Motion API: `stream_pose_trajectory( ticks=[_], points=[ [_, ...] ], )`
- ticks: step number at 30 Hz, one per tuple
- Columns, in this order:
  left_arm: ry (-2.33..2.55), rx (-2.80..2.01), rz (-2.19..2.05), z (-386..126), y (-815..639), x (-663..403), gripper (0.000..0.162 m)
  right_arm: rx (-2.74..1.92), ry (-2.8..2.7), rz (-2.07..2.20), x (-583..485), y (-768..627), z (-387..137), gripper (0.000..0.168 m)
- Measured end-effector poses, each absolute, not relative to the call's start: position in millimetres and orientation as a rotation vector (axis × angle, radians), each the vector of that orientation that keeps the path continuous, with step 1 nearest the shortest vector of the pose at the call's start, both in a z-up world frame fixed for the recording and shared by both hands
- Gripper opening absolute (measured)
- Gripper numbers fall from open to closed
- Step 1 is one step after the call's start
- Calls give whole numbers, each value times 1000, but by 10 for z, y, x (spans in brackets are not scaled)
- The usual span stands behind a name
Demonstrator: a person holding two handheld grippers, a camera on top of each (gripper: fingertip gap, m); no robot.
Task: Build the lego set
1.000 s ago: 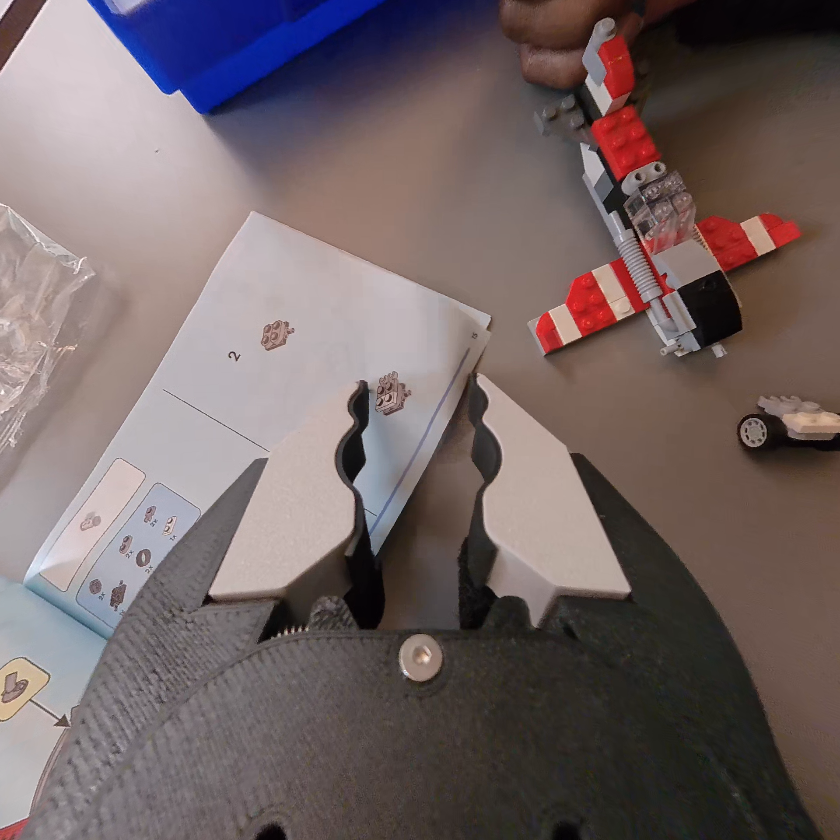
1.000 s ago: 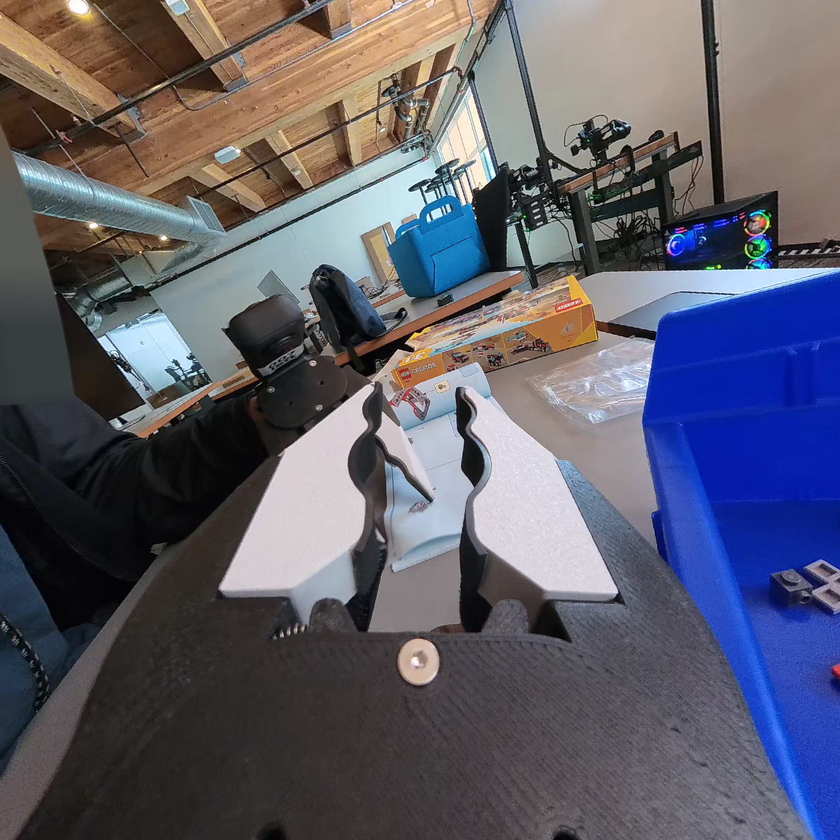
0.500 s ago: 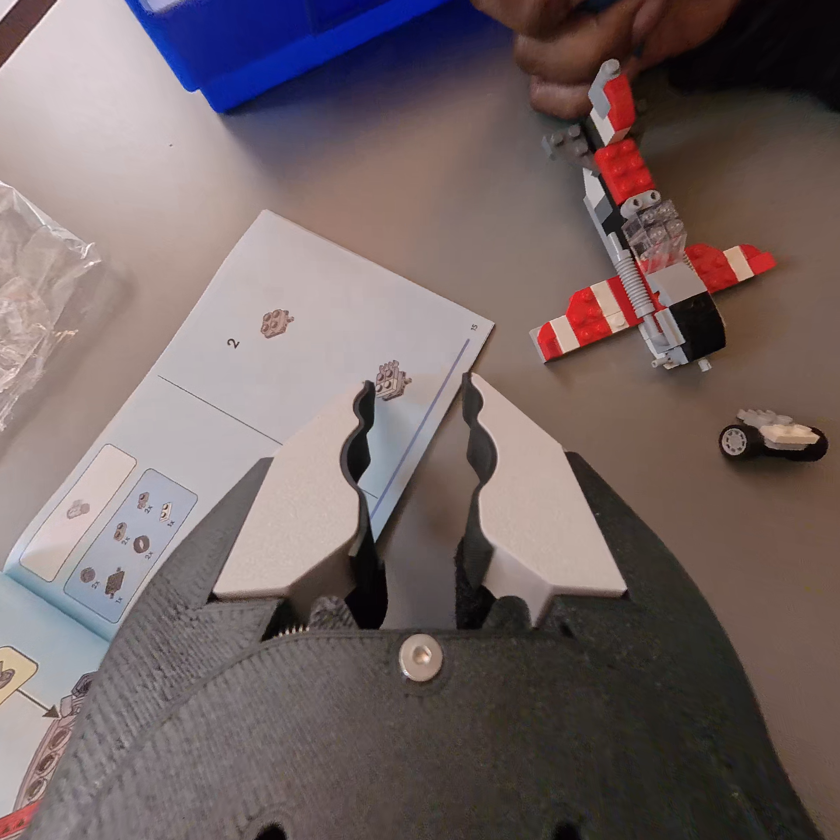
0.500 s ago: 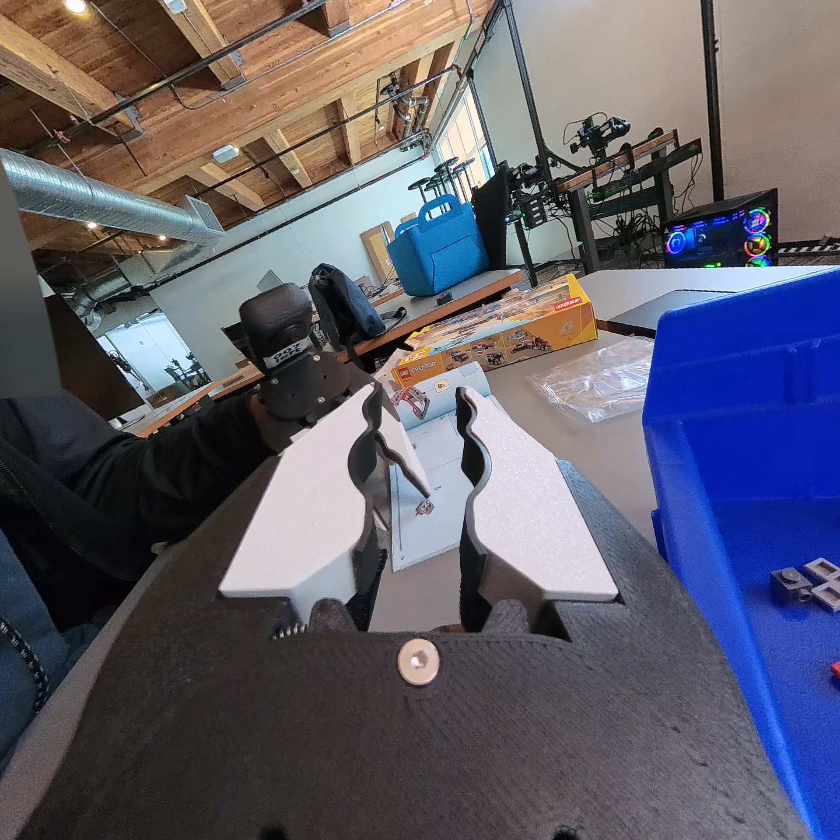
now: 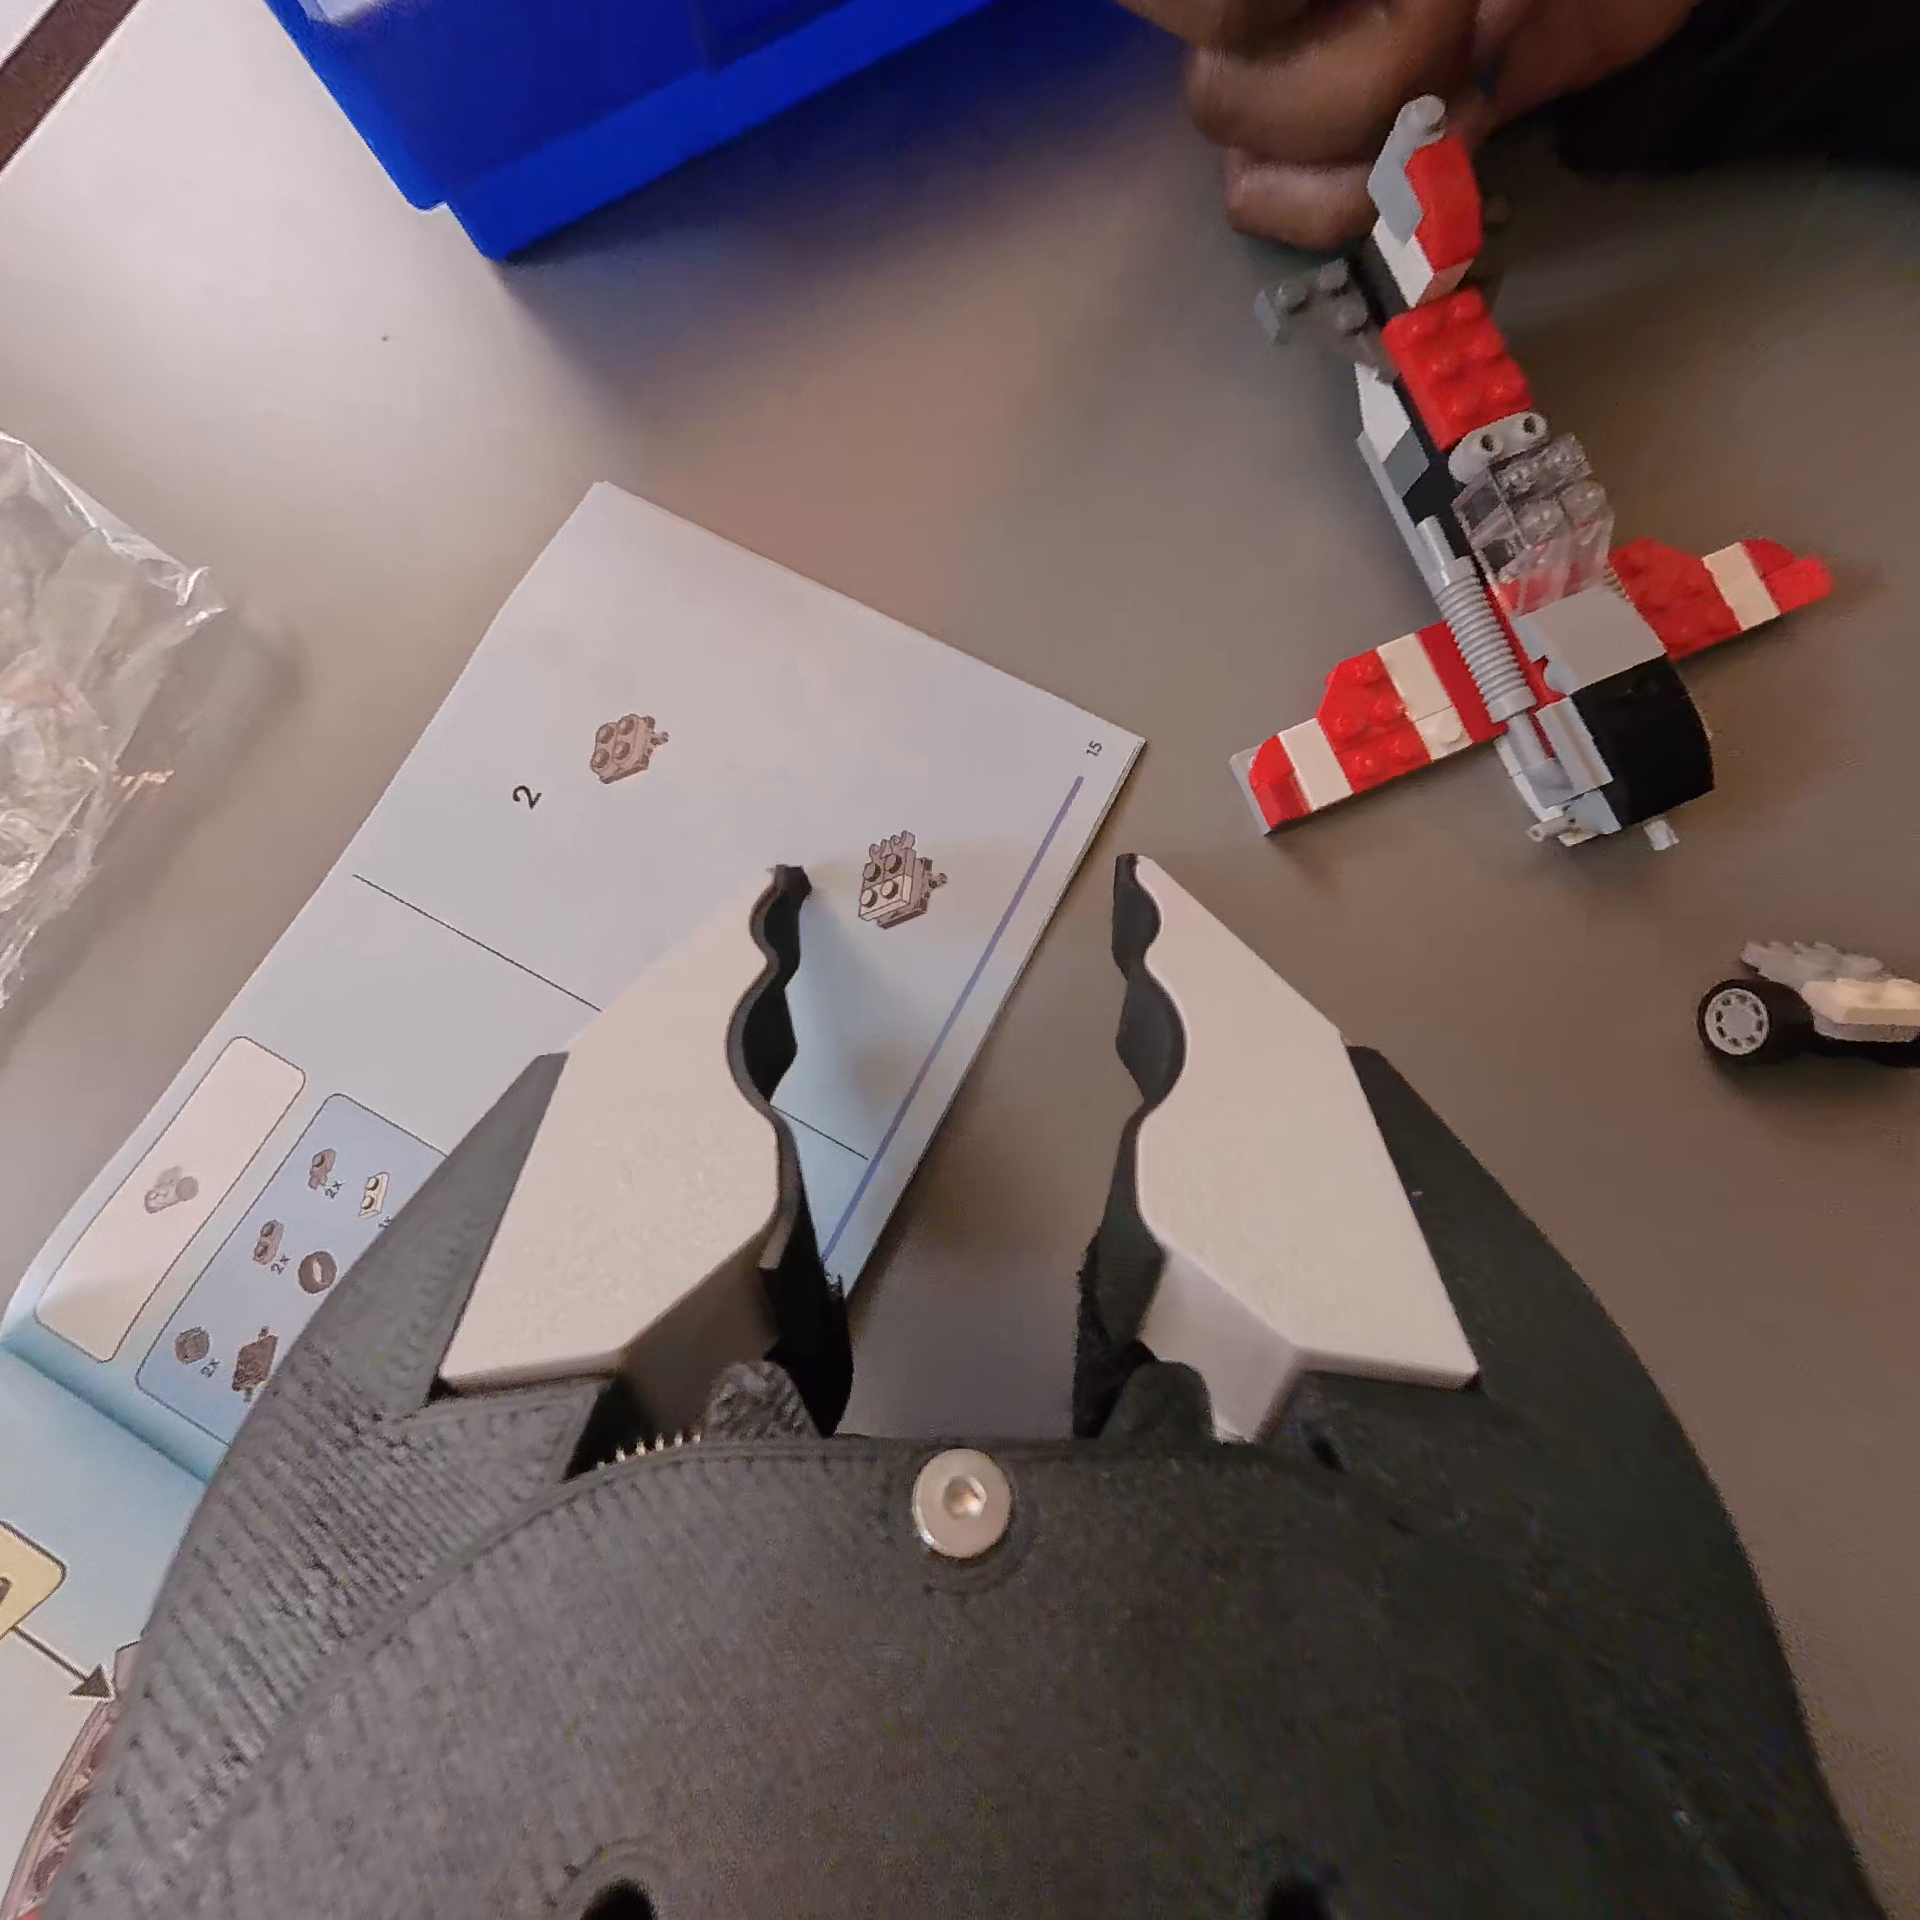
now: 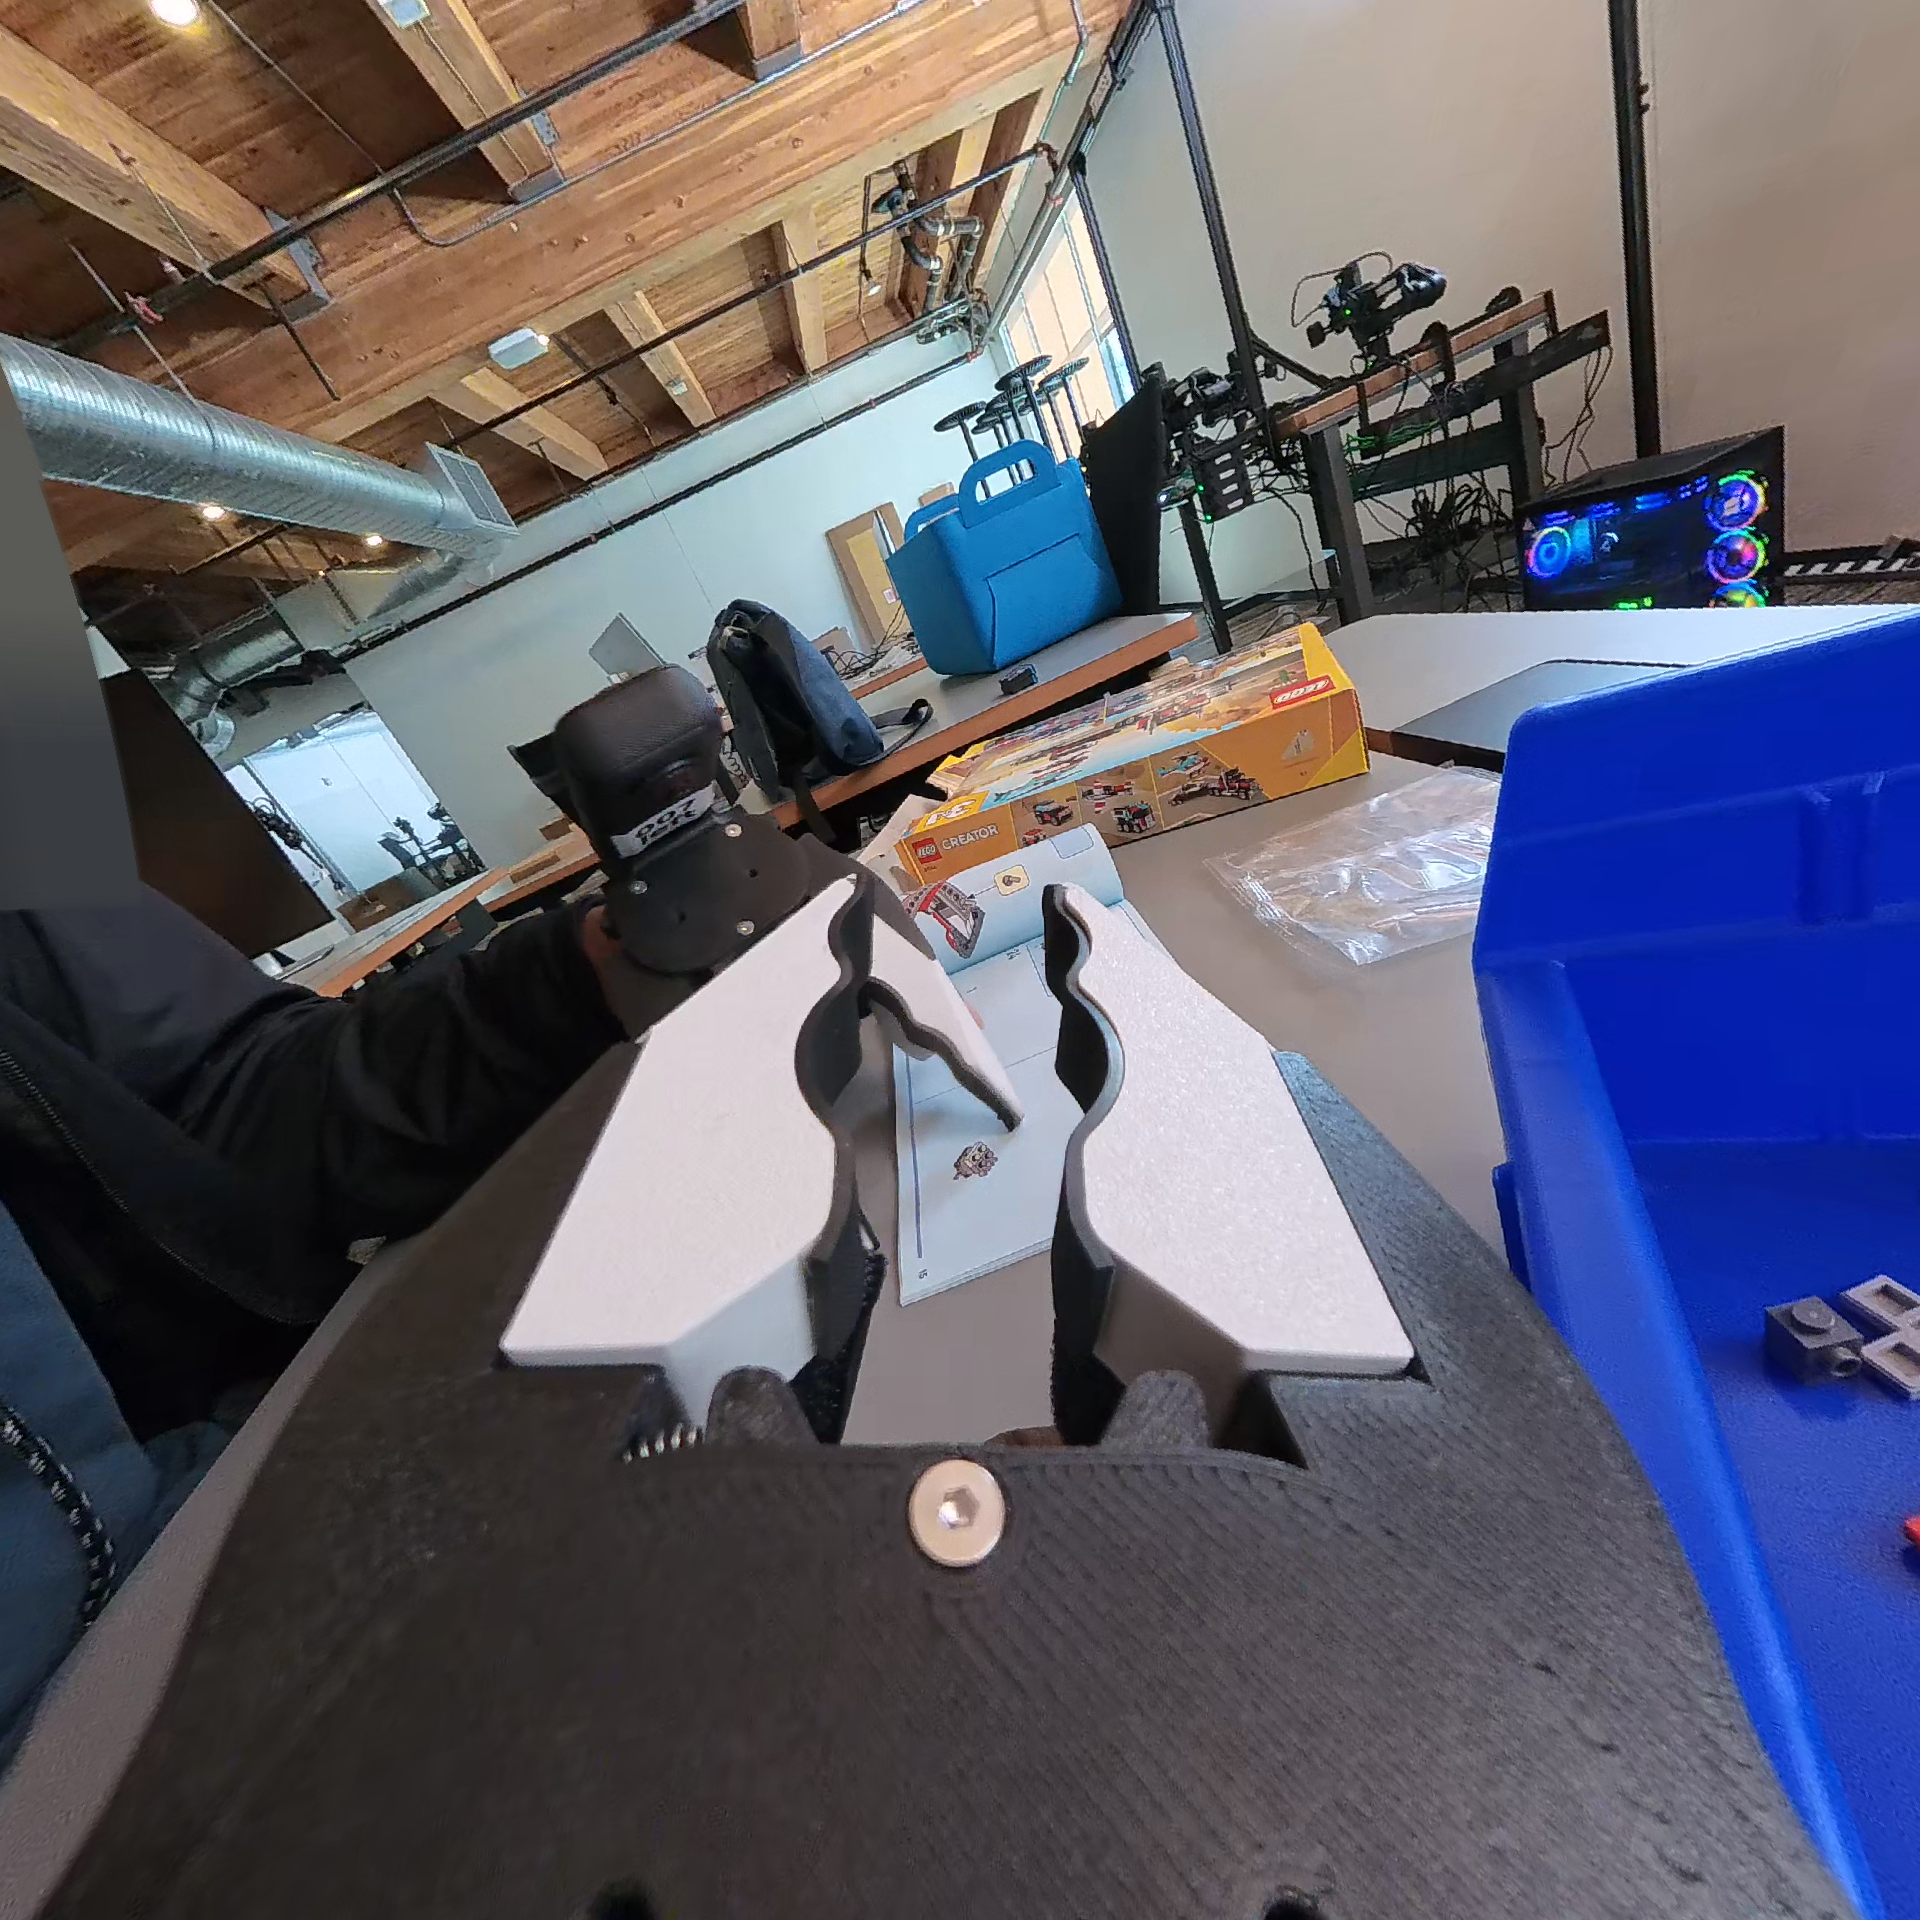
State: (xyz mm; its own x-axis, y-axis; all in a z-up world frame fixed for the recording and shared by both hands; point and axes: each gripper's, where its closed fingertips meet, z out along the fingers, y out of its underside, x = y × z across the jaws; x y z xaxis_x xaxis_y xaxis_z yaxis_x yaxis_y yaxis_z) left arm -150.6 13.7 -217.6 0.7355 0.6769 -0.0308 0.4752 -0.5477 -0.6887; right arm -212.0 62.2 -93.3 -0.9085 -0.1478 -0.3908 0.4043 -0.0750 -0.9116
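A red, white and grey lego plane (image 5: 1507, 582) lies on the grey table at the right of the left wrist view; a bare hand (image 5: 1309, 114) holds its tail. A small wheel assembly (image 5: 1808, 1013) lies just below it. My left gripper (image 5: 958, 873) is open and empty above the corner of the open instruction booklet (image 5: 675, 675). It also shows in the right wrist view (image 6: 675, 883), over the booklet (image 6: 987, 1195). My right gripper (image 6: 956, 891) is open and empty, low over the table beside the blue bin (image 6: 1714, 935).
The blue bin (image 5: 623, 94) holds small grey pieces (image 6: 1849, 1330). A crumpled clear plastic bag (image 5: 73, 644) lies left of the booklet. A yellow lego box (image 6: 1143, 769) lies farther back. A person's dark sleeve (image 6: 312, 1091) is at the left. Across from one pair of fingers to the other is roughly 15 centimeters.
My left gripper's jaws have opened wider, and it has shifted forward over the booklet. My right gripper has stayed where it was, still open.
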Motion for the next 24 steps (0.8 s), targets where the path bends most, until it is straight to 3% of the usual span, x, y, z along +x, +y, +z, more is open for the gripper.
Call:
stream_pose_trajectory(
  ticks=[24],
  points=[
    [-889, -2226, 329, -2141, 134, -1477, 43, 276, 1836, -2041, -2121, 623, -934, 33]
  ],
)
